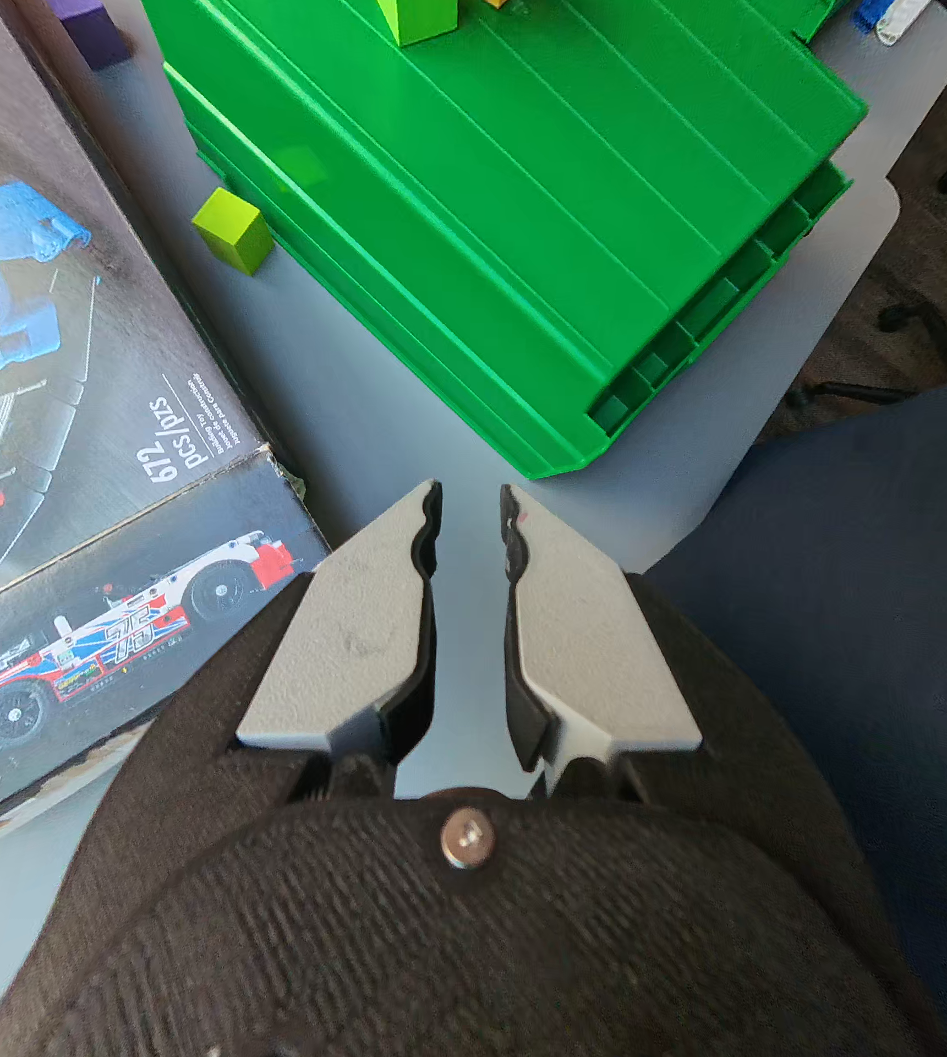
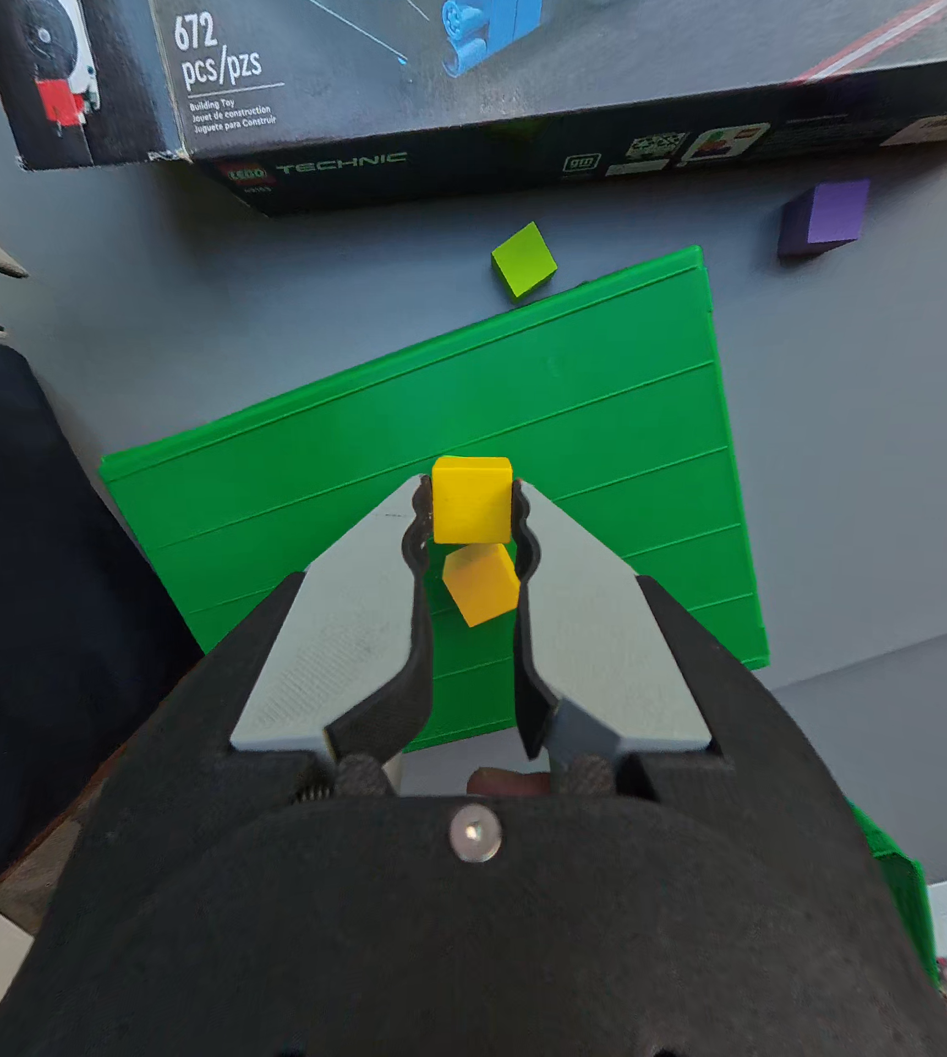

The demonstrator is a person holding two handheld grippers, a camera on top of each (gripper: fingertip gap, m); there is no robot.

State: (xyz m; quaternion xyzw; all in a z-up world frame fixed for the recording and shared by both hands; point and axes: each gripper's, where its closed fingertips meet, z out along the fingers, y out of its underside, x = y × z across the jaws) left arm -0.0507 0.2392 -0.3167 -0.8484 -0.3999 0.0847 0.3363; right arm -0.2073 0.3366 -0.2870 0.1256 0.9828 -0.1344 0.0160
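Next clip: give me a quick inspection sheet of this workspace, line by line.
Surface: grey table.
Things: yellow cube in the grip above an upturned green bin; orange cube lying on the bin; lime cube beside the bin's edge; purple cube apart on the table.
Clutter: toy car box; small toy parts at the far corner.
Grippers: left gripper open, nothing between its fingers; right gripper pressed on the yellow cube.
Cables: nothing seen.
Surroundings: dark clothing; carpet floor.
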